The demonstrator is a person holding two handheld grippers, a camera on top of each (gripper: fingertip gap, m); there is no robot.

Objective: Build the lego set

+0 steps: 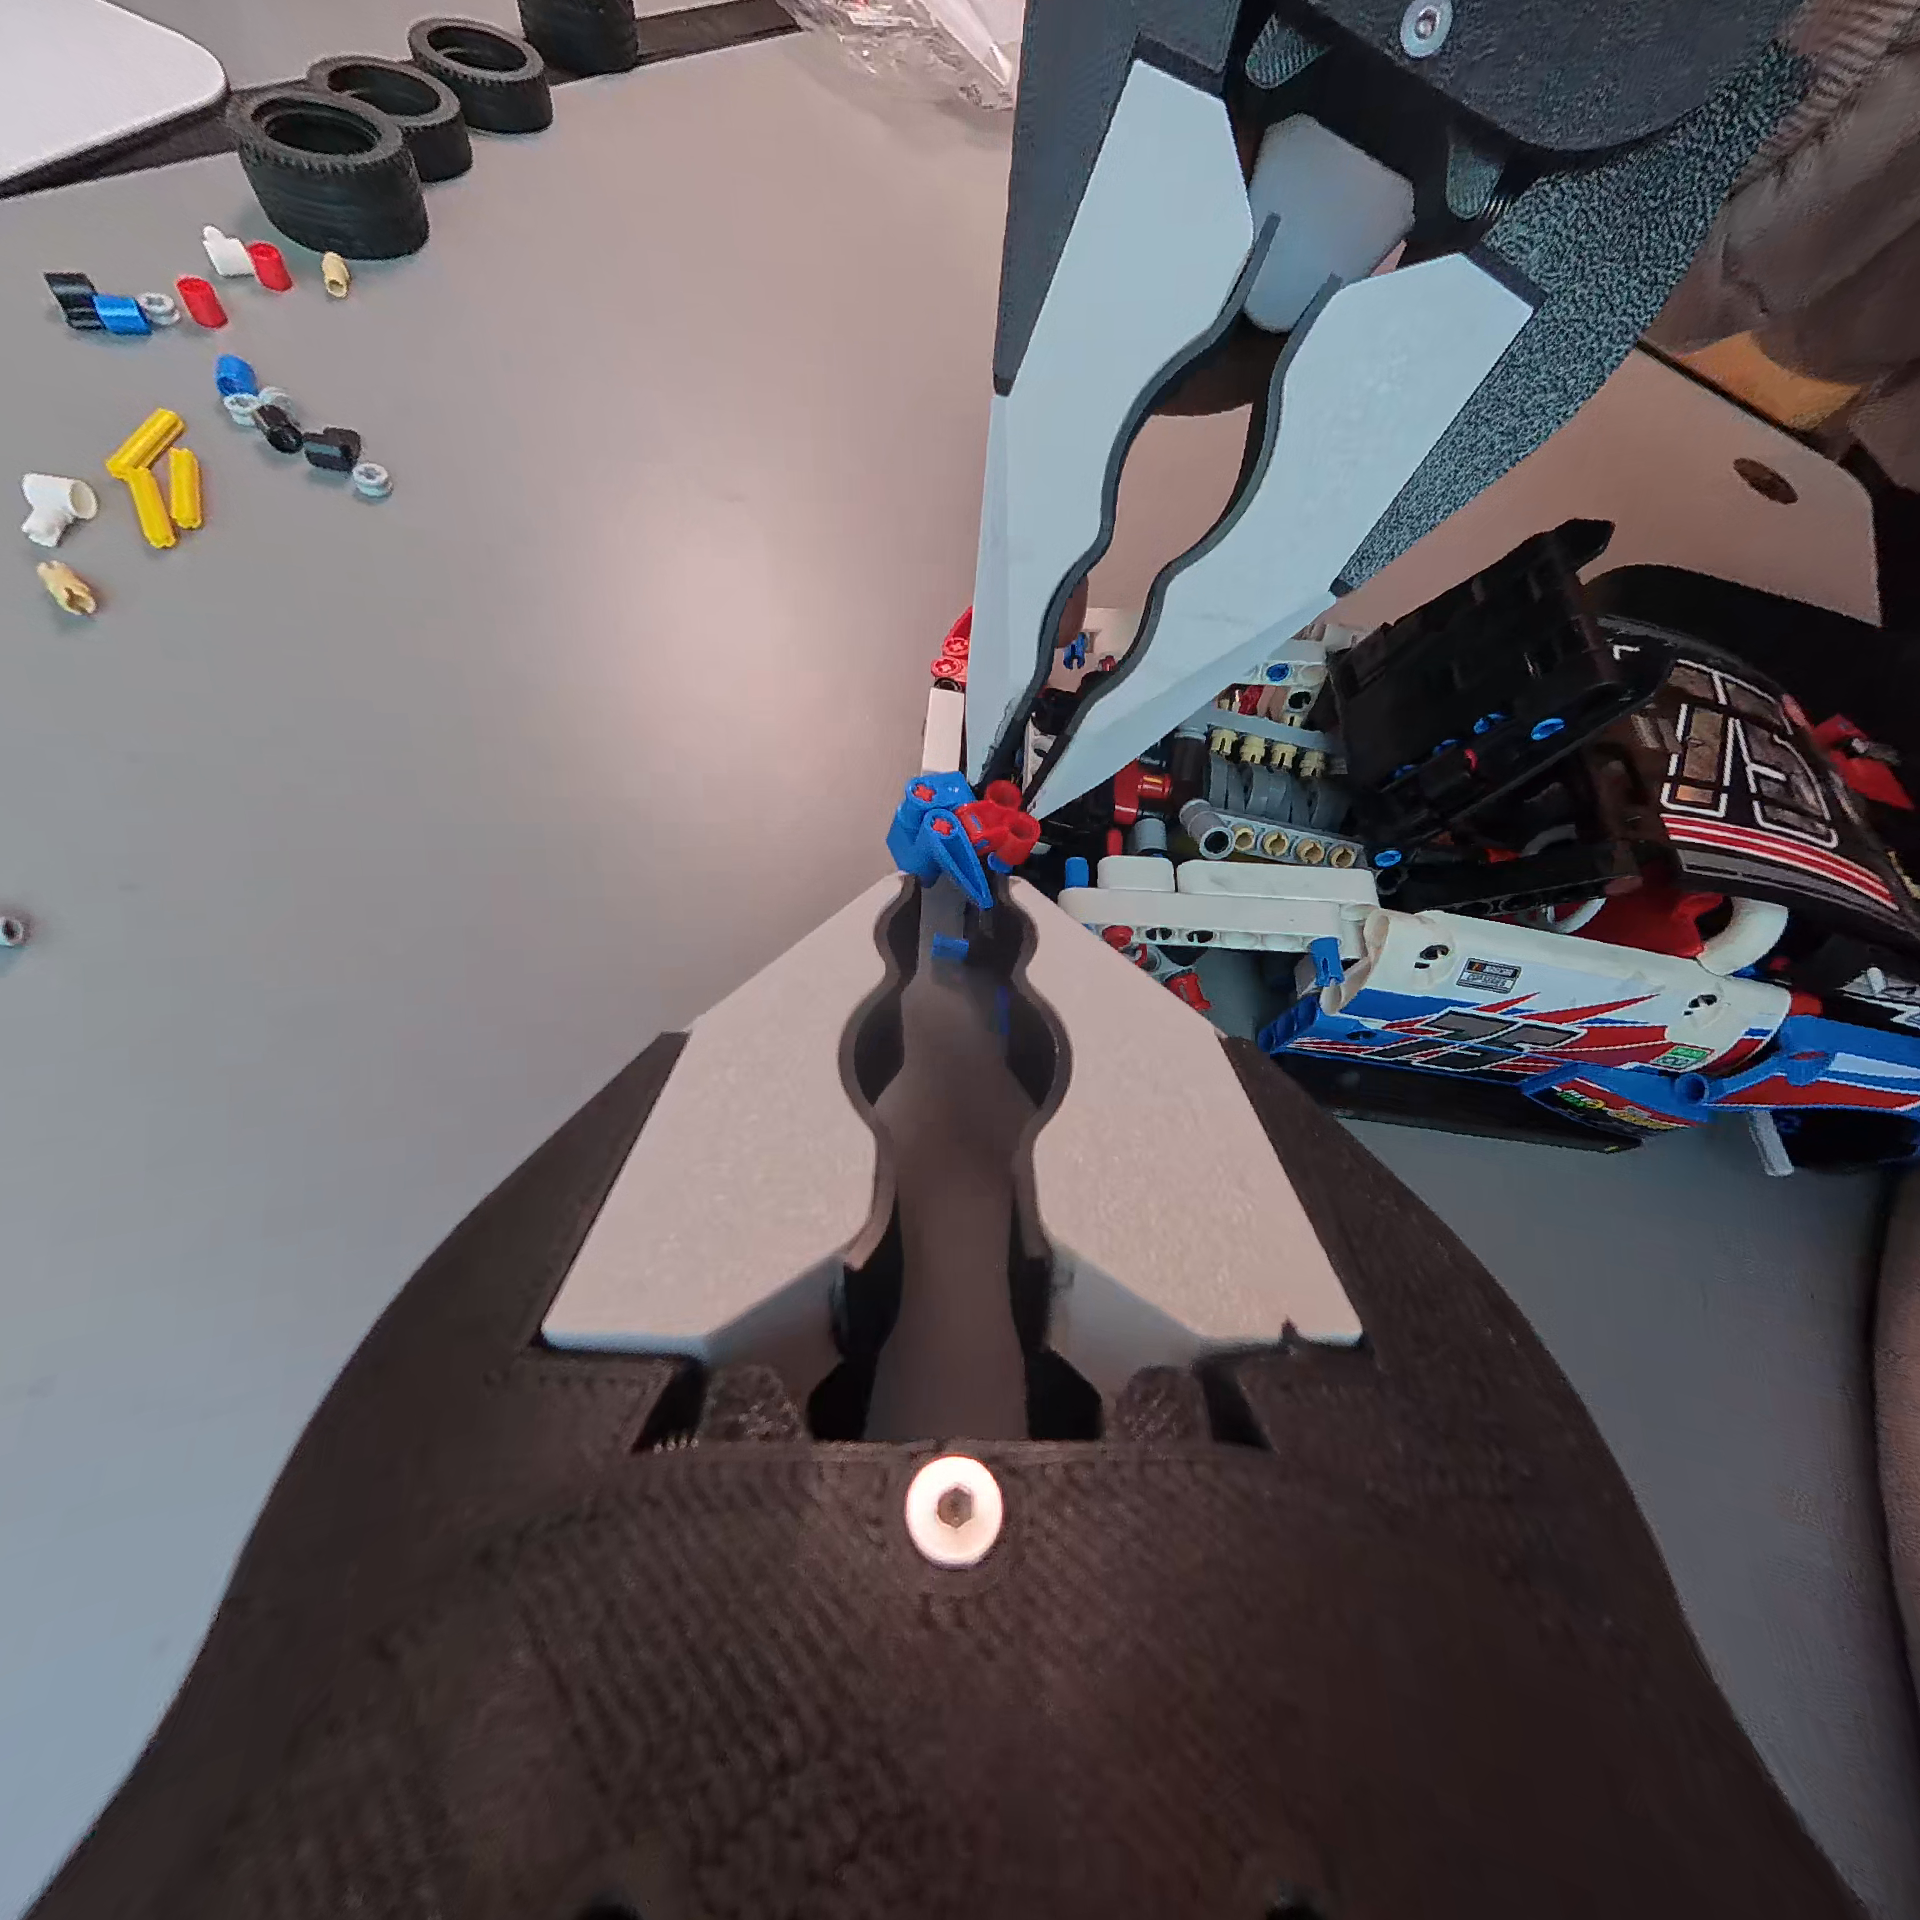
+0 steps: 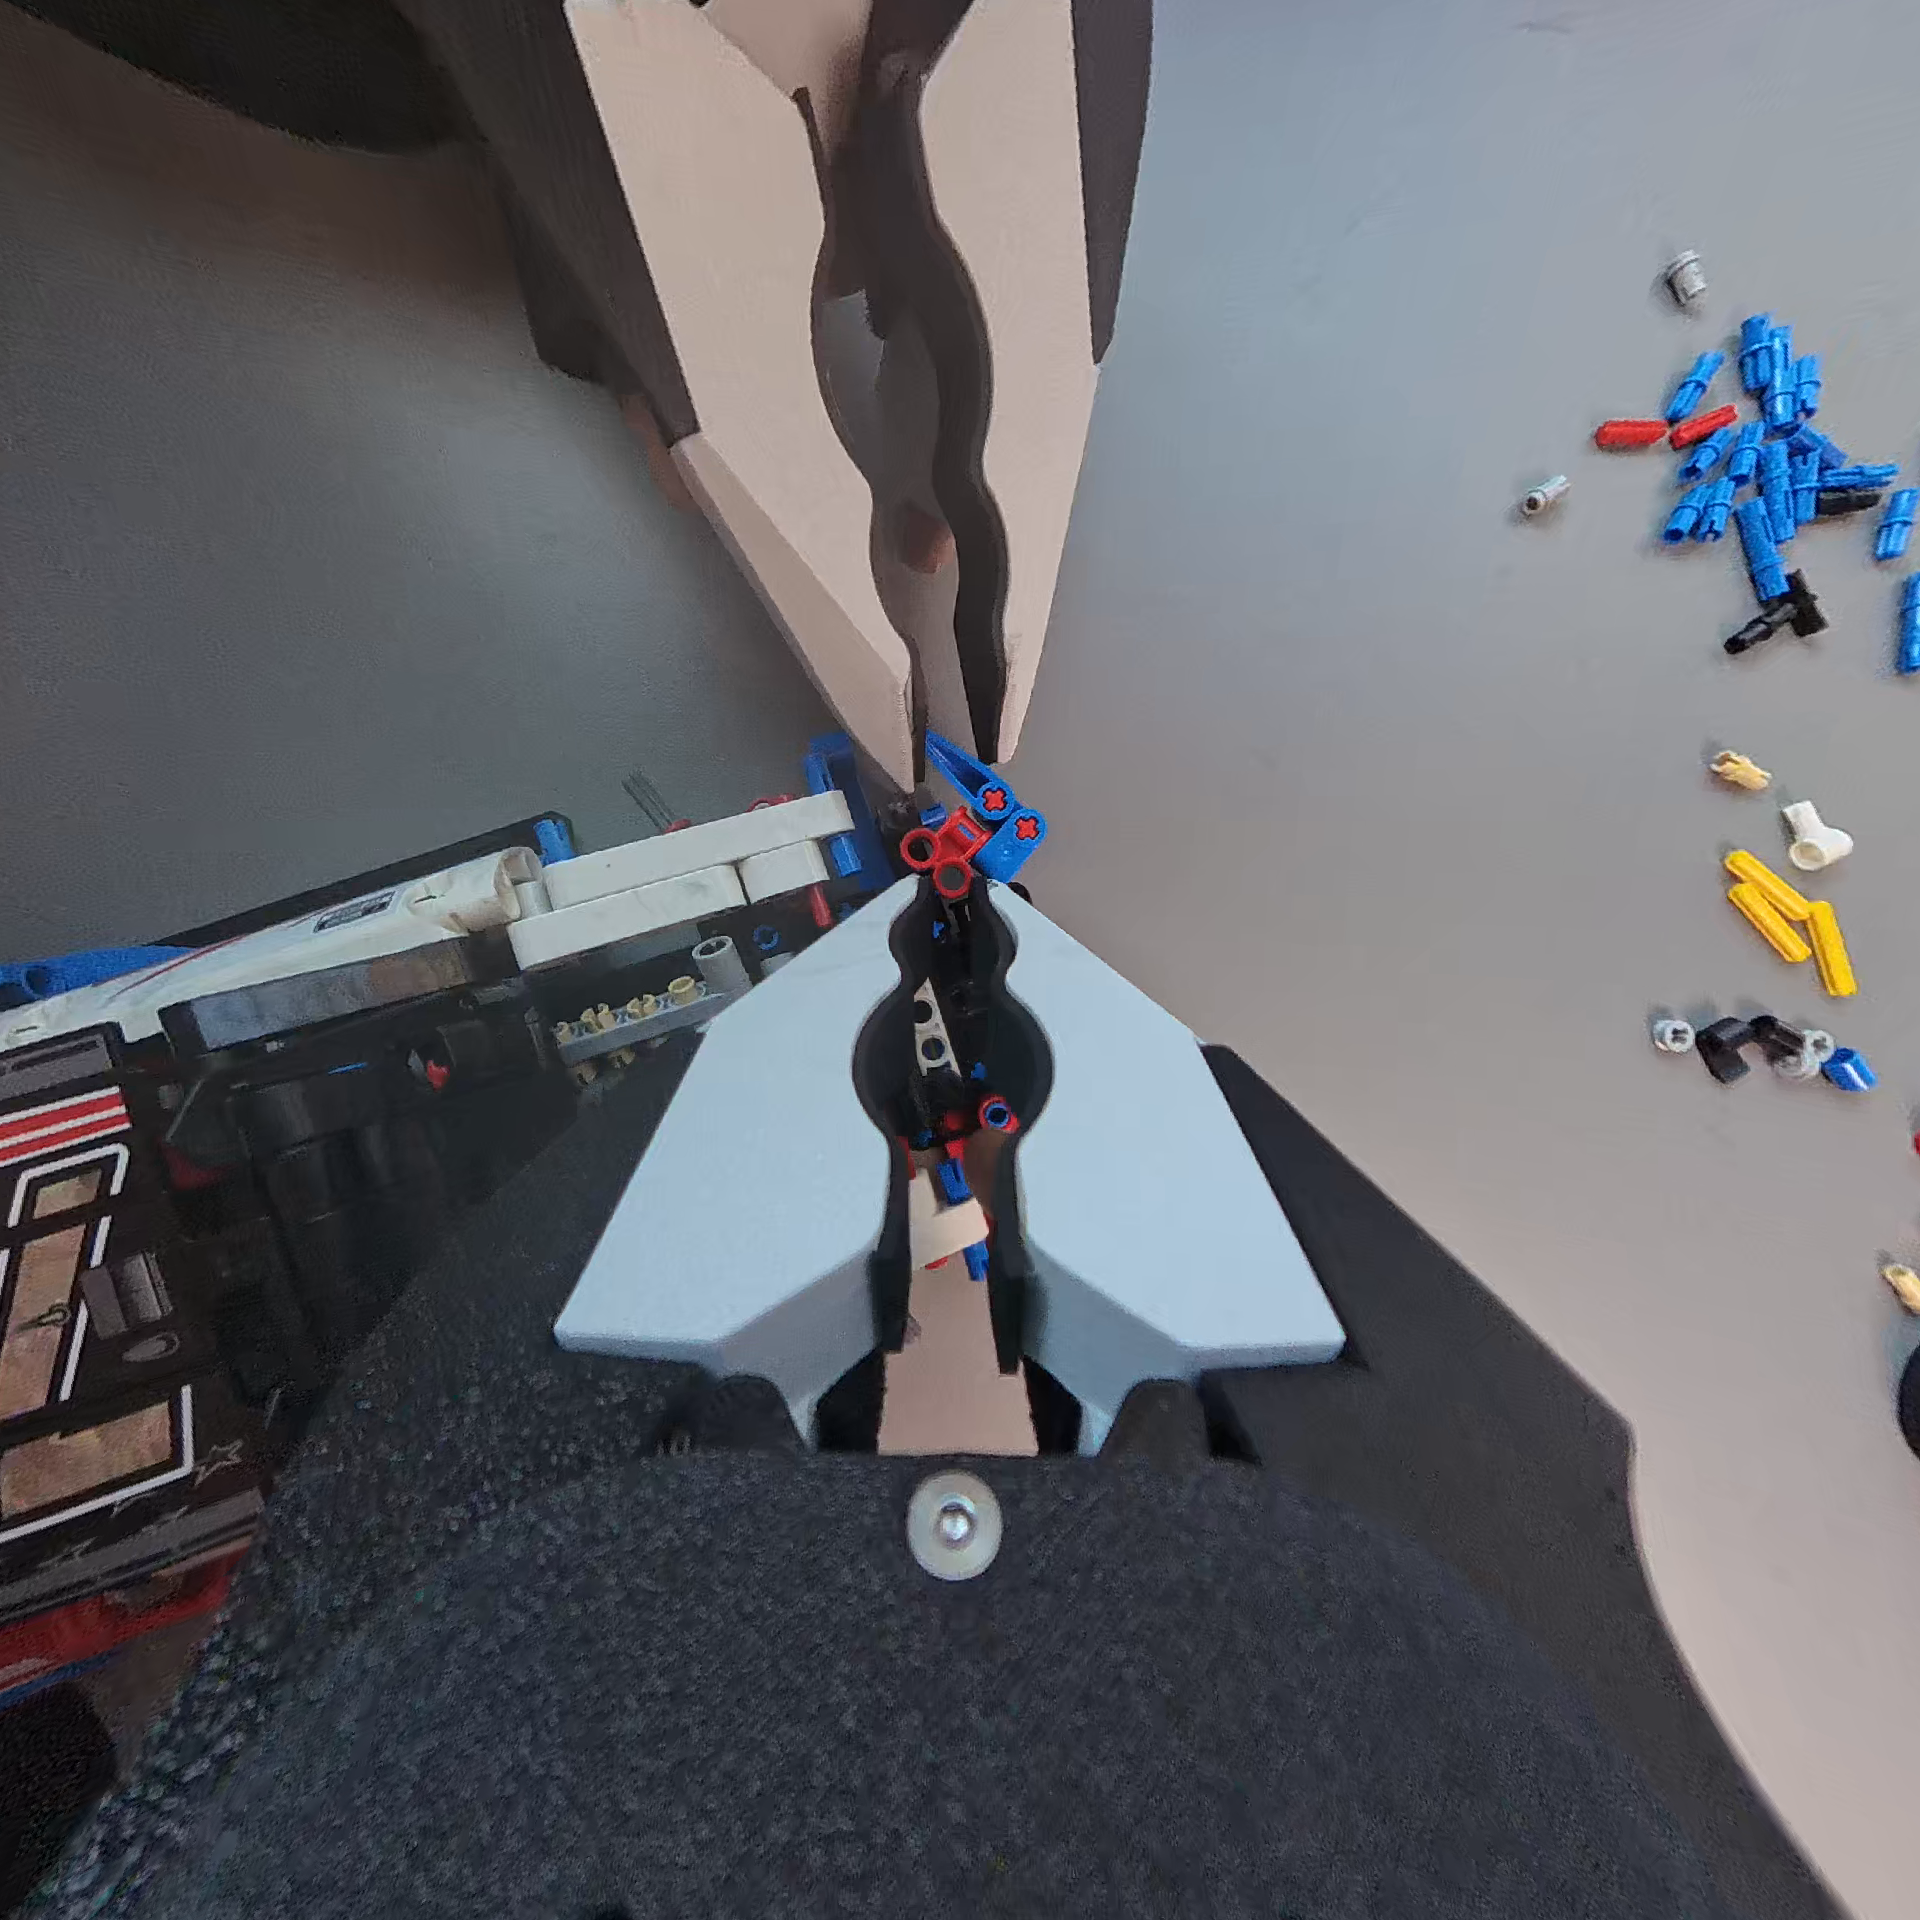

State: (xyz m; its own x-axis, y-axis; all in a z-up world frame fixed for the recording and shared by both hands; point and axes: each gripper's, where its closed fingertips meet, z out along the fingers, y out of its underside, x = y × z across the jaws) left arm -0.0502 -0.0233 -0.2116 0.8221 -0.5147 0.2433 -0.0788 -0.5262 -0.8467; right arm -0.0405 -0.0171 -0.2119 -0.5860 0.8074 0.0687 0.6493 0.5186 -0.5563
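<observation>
- The left gripper (image 1: 954, 902) is clenched at its tips on the small blue connector cluster (image 1: 935, 840), which juts just beyond them; its two grey fingers (image 1: 758, 1153) nearly meet.
- The right gripper (image 2: 951, 896) comes at the same spot from the opposite side, its jaws drawn almost together around a red connector (image 2: 943, 847) that touches the blue cluster. I judge it to be gripping that red piece, though the contact itself is partly hidden.
- The move turns on this joint: the two grippers face each other tip to tip, the blue piece's long axis running roughly along the left gripper's fingers, the red piece crosswise to it. Both are equally near; pressing them together along that line looks like the step in hand.
- The part-built race car (image 1: 1507, 935) lies immediately right of the joint in the left view, the pieces seemingly at its end.
- The left view alone shows black tyres (image 1: 343, 166) far left and loose yellow pins (image 1: 156, 478); the right view alone shows a heap of blue pins (image 2: 1777, 457) far right on the grey table (image 2: 1351, 520).
</observation>
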